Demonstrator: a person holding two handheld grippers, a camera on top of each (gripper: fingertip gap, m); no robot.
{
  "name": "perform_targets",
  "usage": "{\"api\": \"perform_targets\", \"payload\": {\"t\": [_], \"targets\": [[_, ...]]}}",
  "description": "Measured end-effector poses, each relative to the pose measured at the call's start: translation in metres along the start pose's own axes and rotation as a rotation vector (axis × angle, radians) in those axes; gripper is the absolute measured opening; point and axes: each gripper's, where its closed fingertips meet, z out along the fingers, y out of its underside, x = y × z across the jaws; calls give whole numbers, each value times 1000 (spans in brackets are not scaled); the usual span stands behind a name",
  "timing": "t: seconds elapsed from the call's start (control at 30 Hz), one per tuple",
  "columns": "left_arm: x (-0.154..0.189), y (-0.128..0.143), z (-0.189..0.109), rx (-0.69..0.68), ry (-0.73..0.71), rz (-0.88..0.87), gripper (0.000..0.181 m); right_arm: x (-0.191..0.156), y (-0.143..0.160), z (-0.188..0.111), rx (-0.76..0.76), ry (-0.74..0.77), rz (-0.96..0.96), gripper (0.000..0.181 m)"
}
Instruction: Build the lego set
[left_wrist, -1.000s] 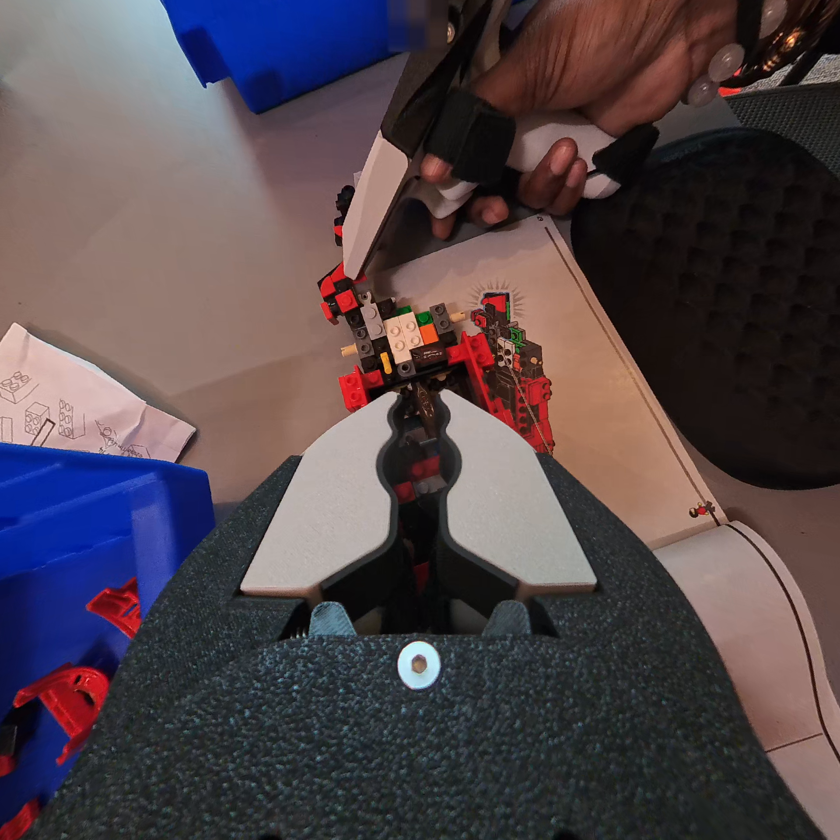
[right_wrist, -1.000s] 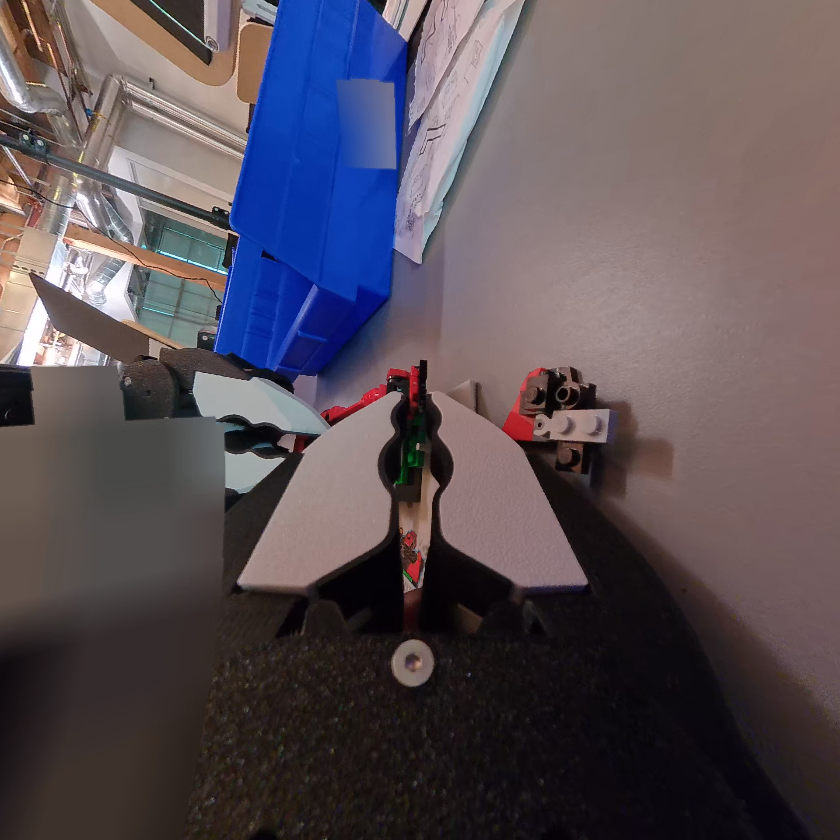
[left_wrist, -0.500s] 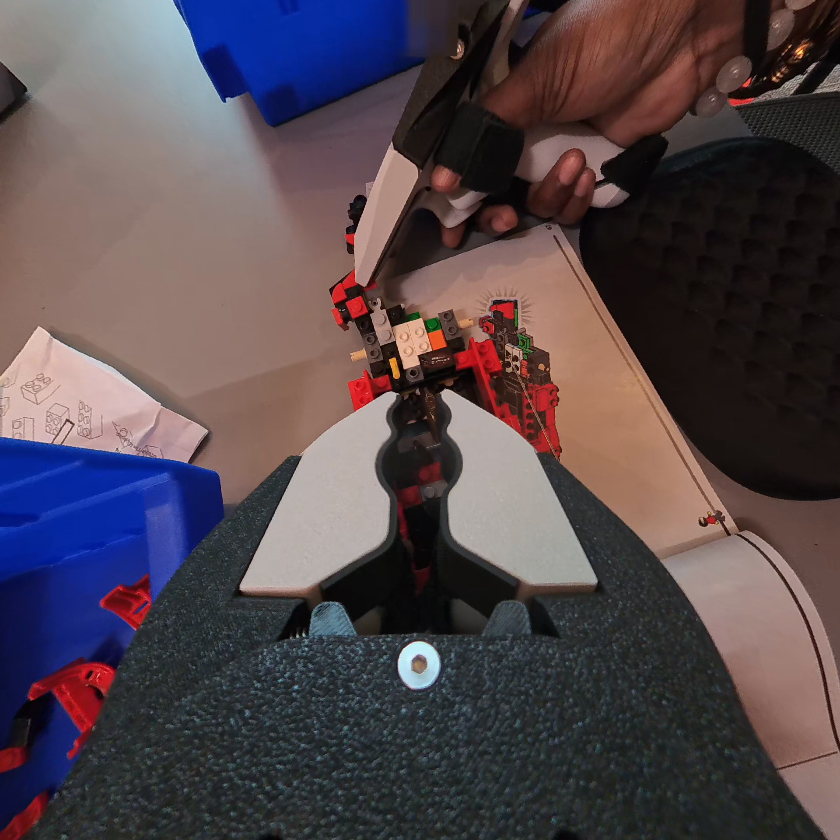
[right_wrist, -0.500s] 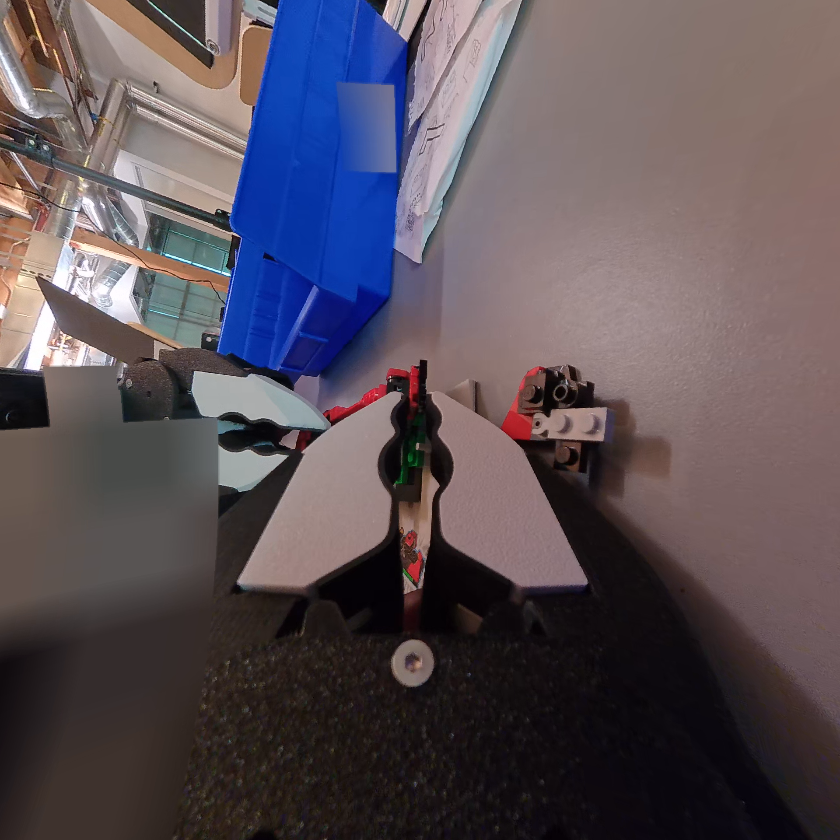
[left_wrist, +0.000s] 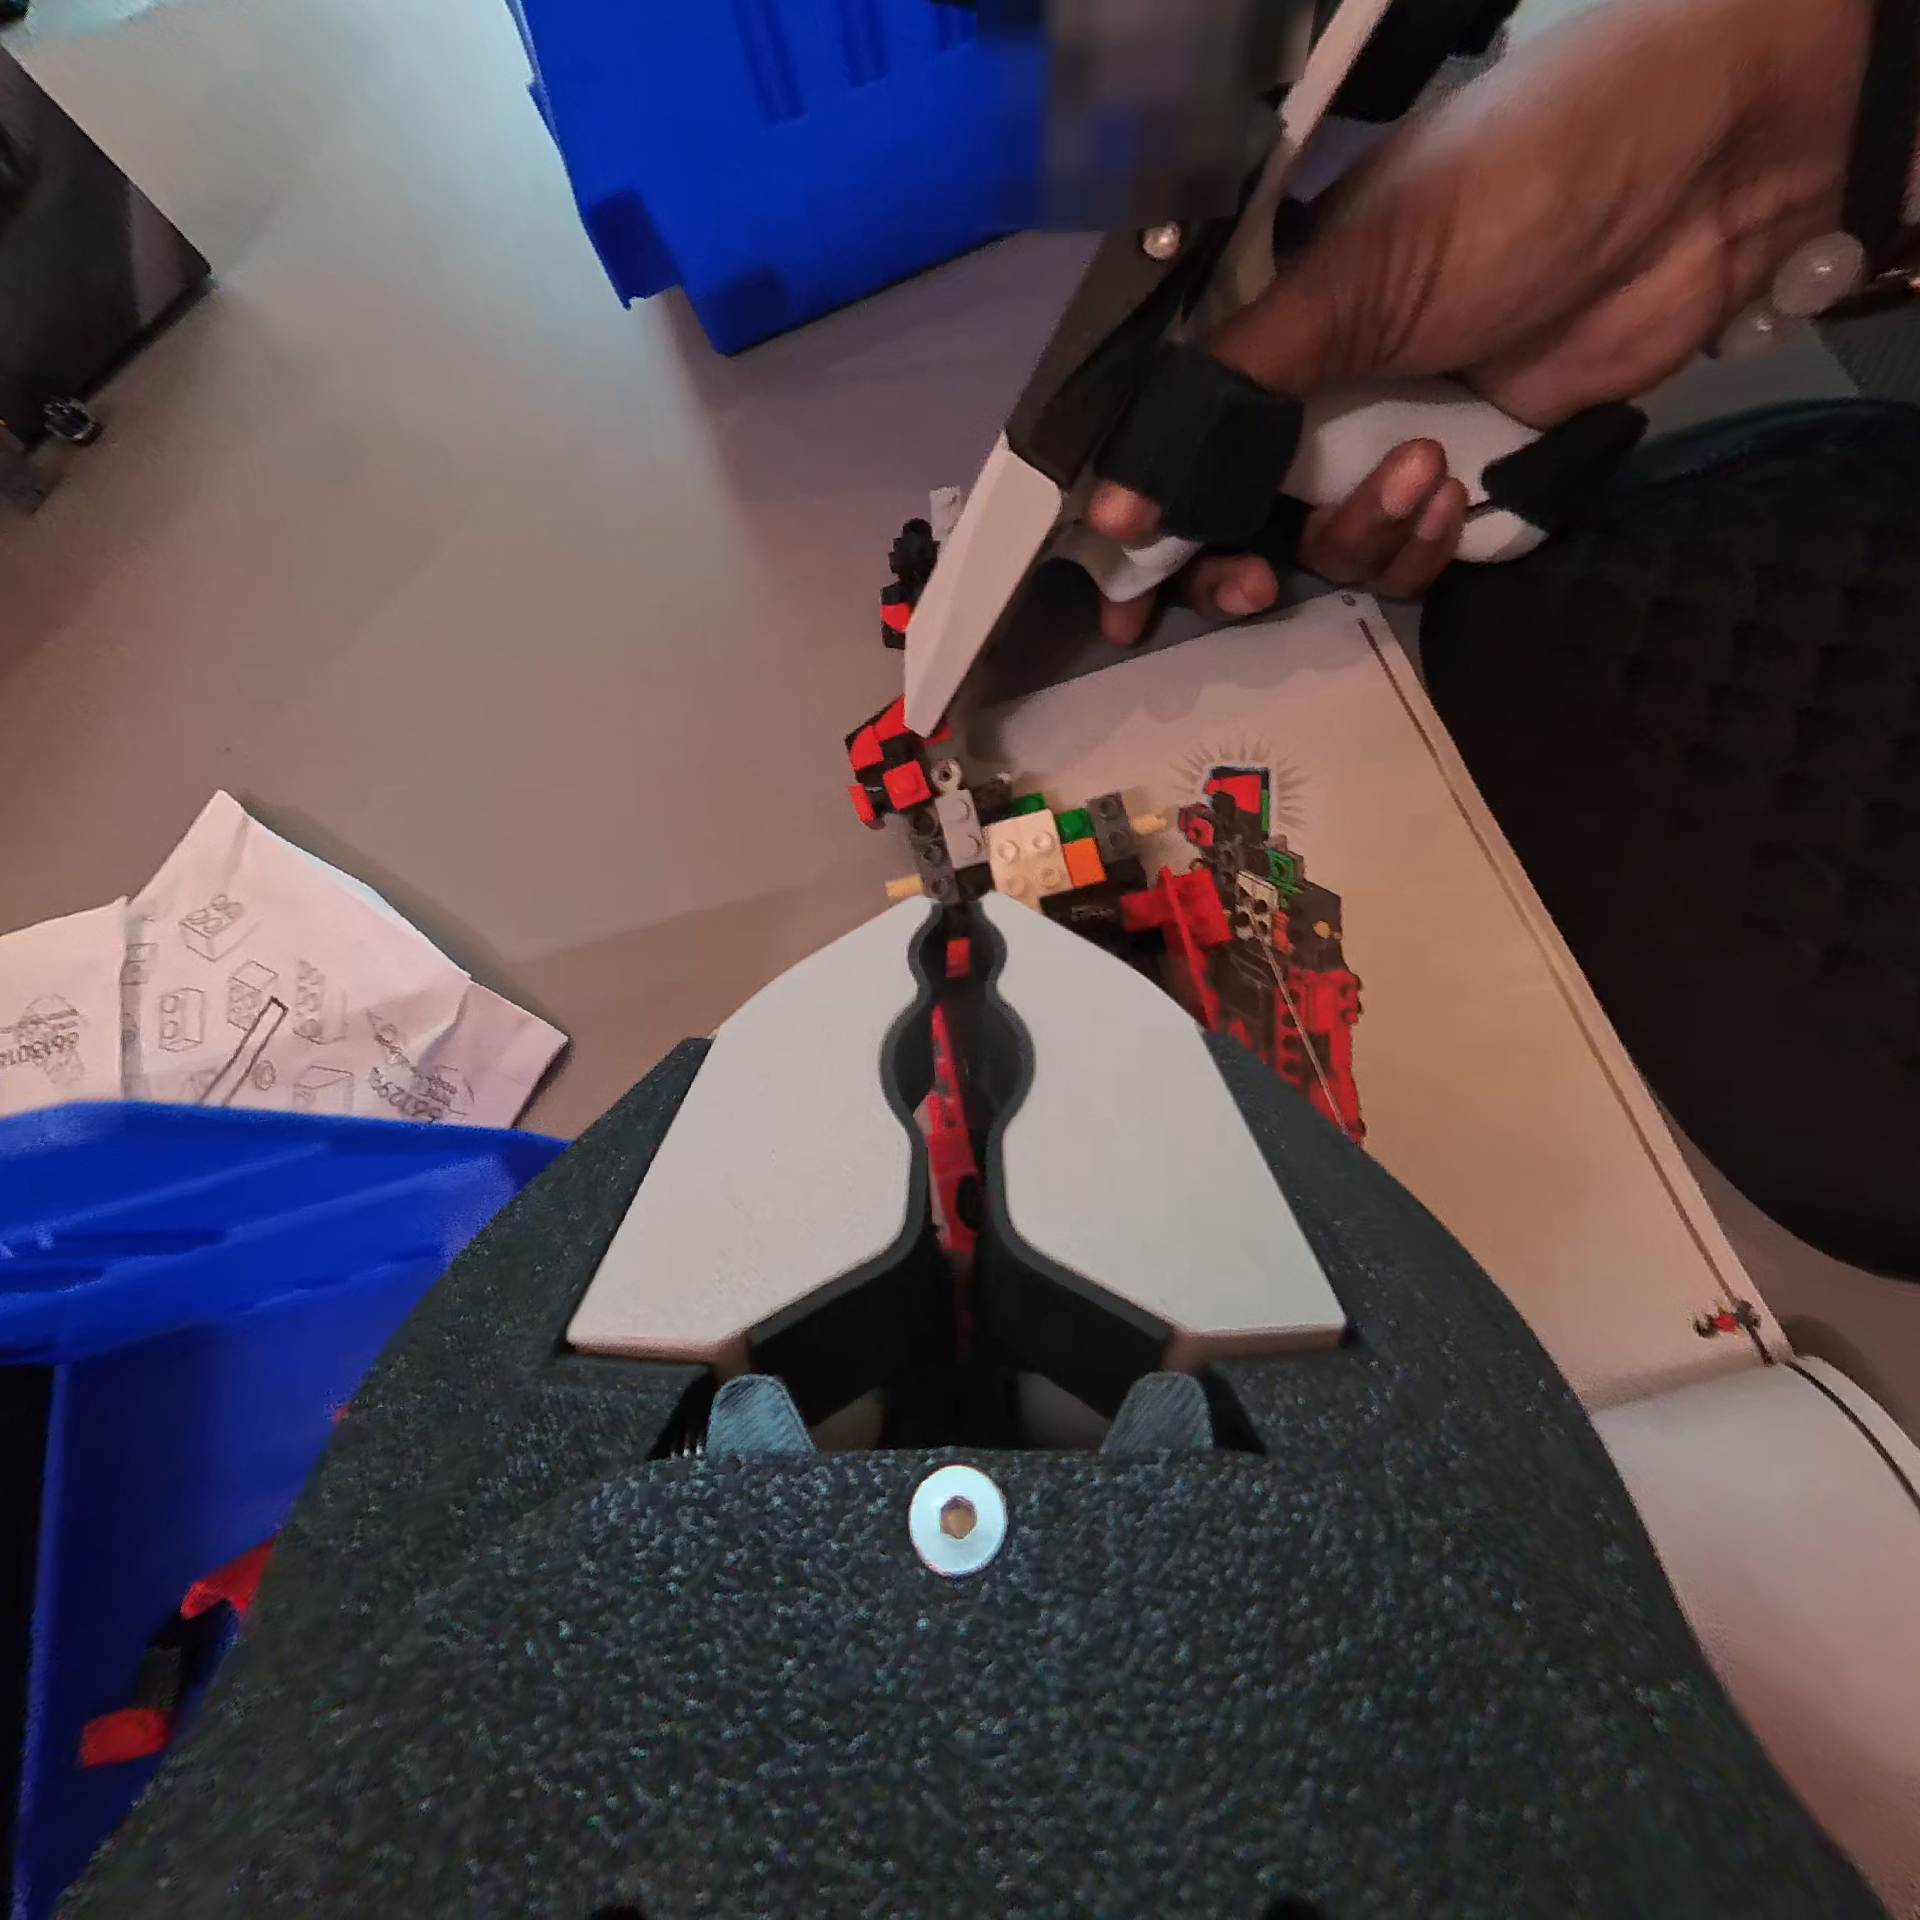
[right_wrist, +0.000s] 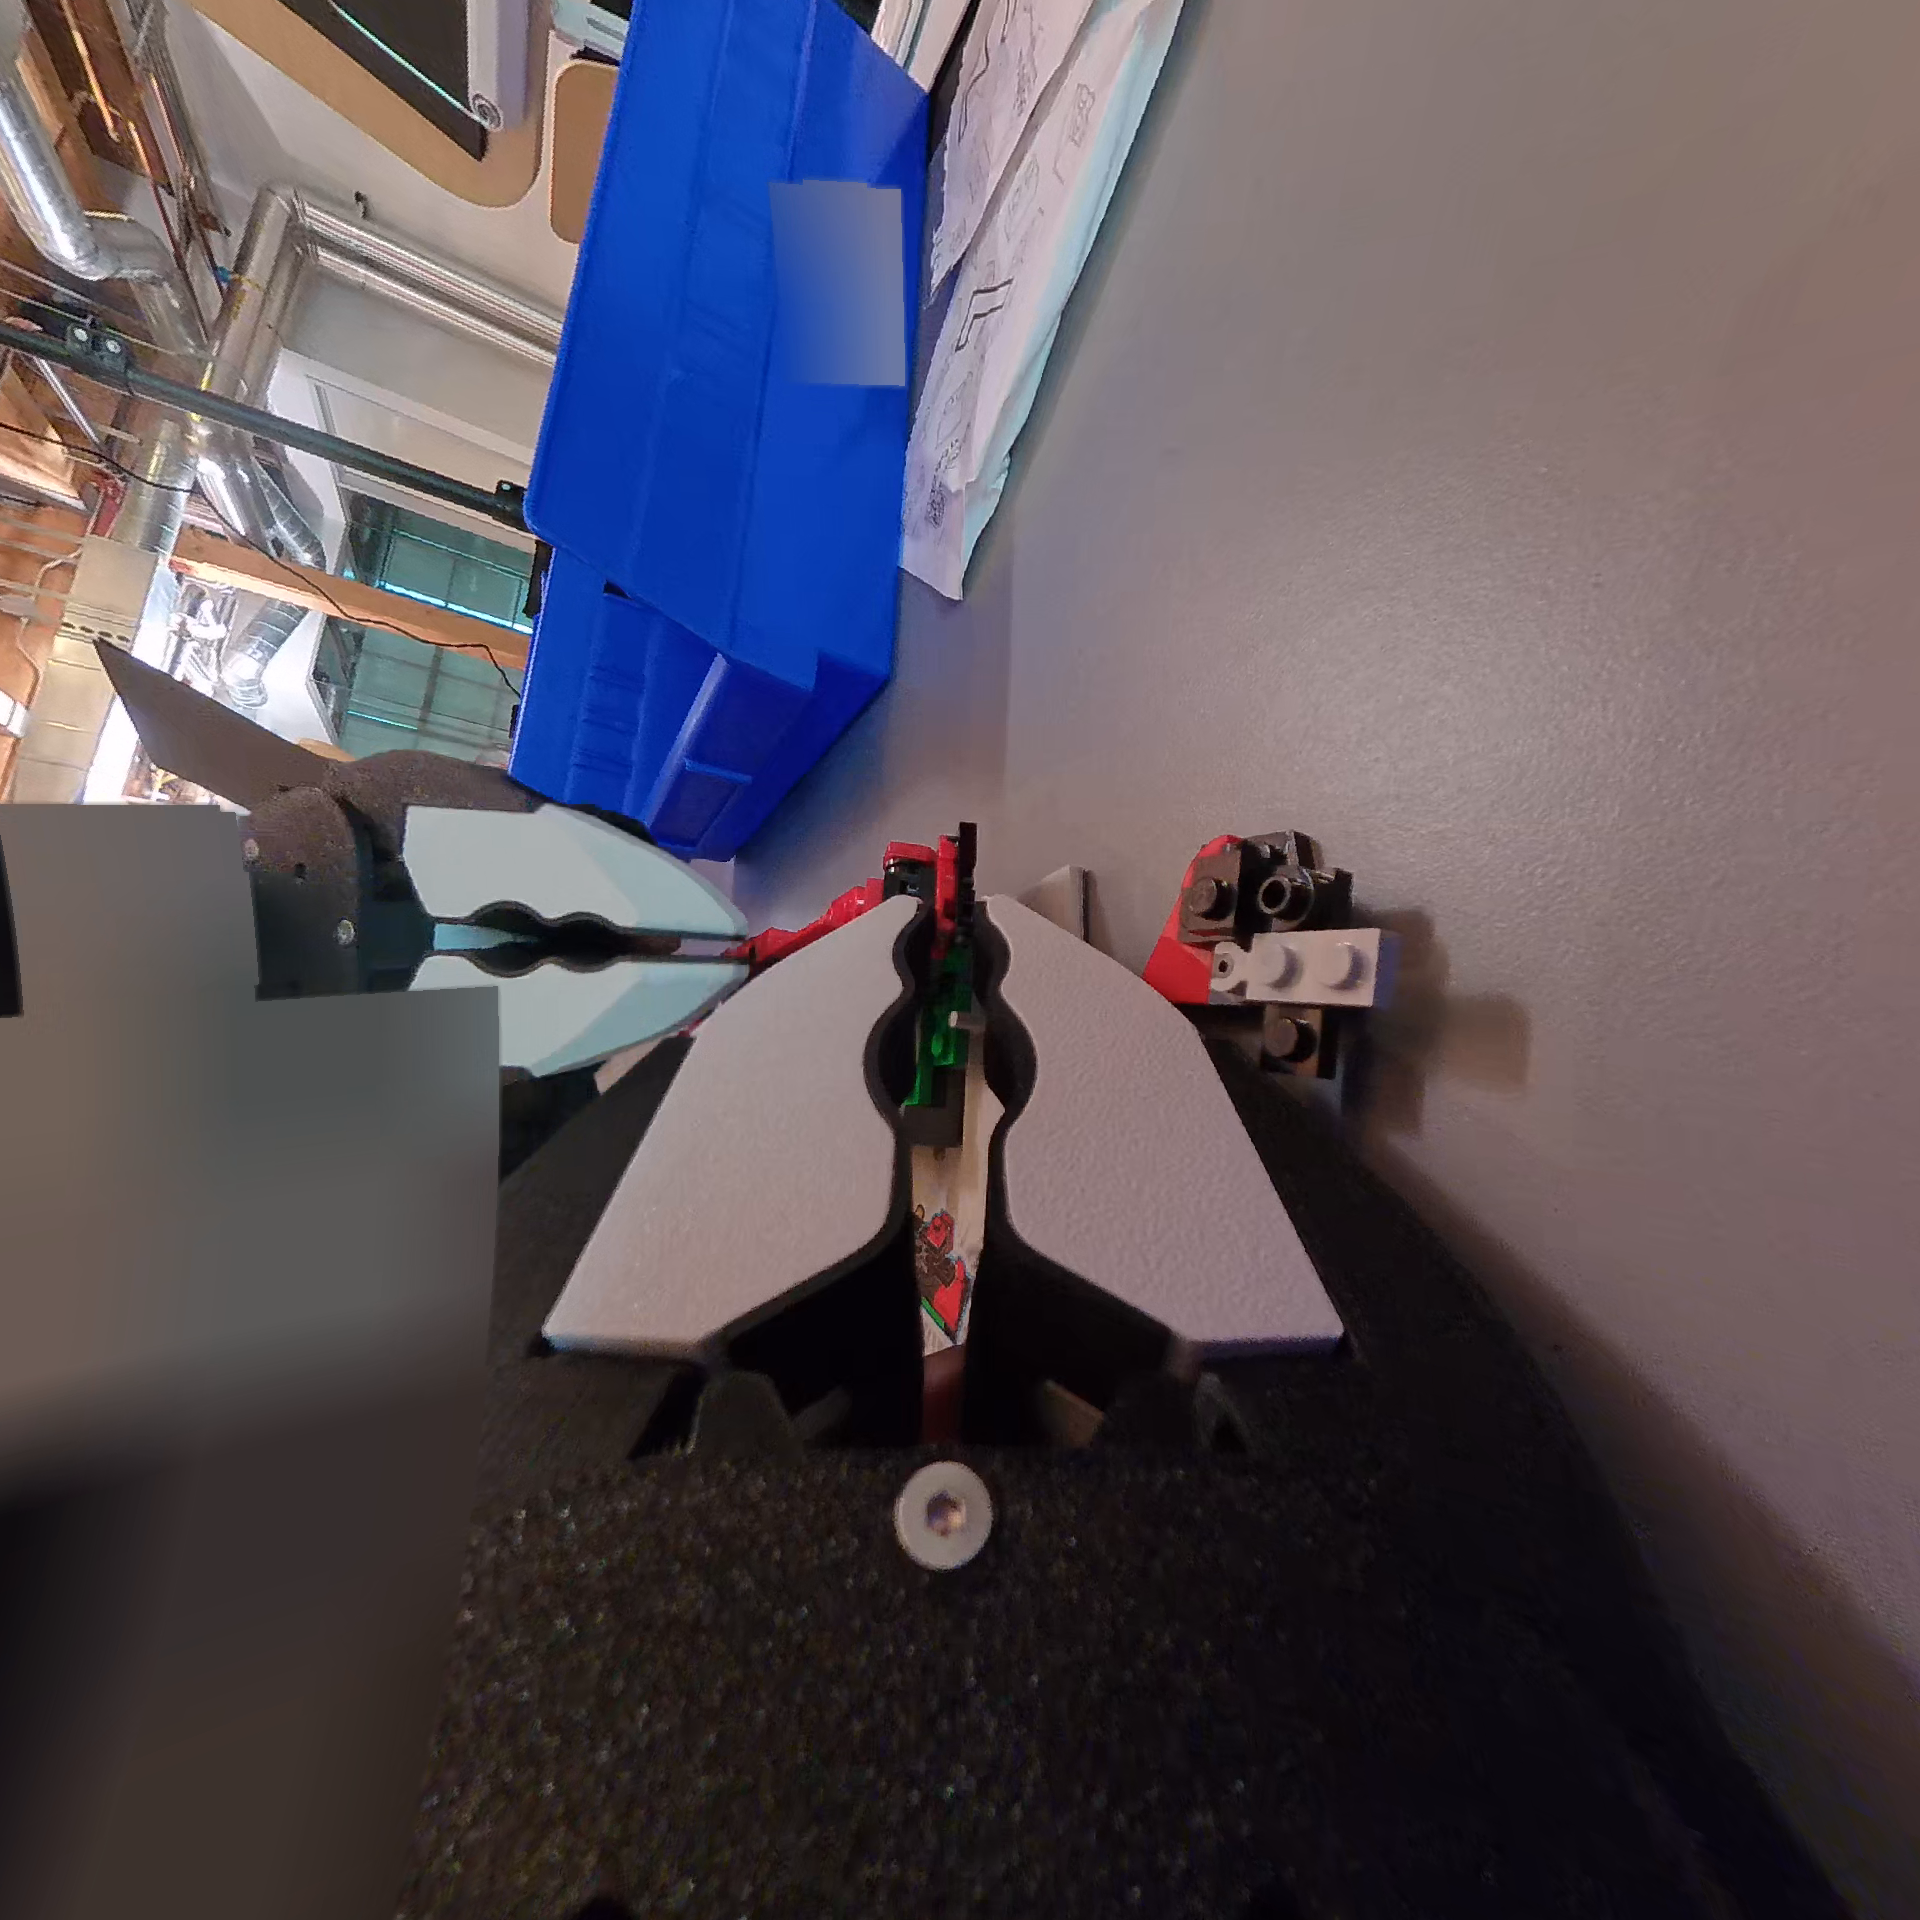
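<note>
- Lego model (left_wrist: 1023, 847) — sits on the grey desk (left_wrist: 436, 582) at the edge of the instruction booklet (left_wrist: 1455, 935), partly on its page.
- Left tool (left_wrist: 958, 914): fingers clamped on the model's near side.
- Right tool (right_wrist: 951, 914): fingers pressed together on the model's far end — a hand (left_wrist: 1538, 239) grips it.
- Small brick cluster (right_wrist: 1273, 951): just beside the model, apart from both tools.
- Blue bin (left_wrist: 810, 135): beyond the model.

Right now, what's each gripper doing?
Left gripper: closed on the lego model.
Right gripper: closed on the same lego model, at its other end.
</note>
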Motion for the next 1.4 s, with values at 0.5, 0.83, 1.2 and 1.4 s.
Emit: {"api": "perform_targets", "payload": {"t": [0.5,0.83,1.2,1.4], "targets": [[-14,-2,16,-120,34,-16,4,1,0,0,3,17,-15,8],[-7,-2,30,-99,48,-25,5,2,1,0,2,46,-39,9],[-2,2,34,-168,47,75,0,3,1,0,-3,55,-37,9],[1,7,34,-225,47,124,0,3,2,0,-11,74,-62,11]]}}
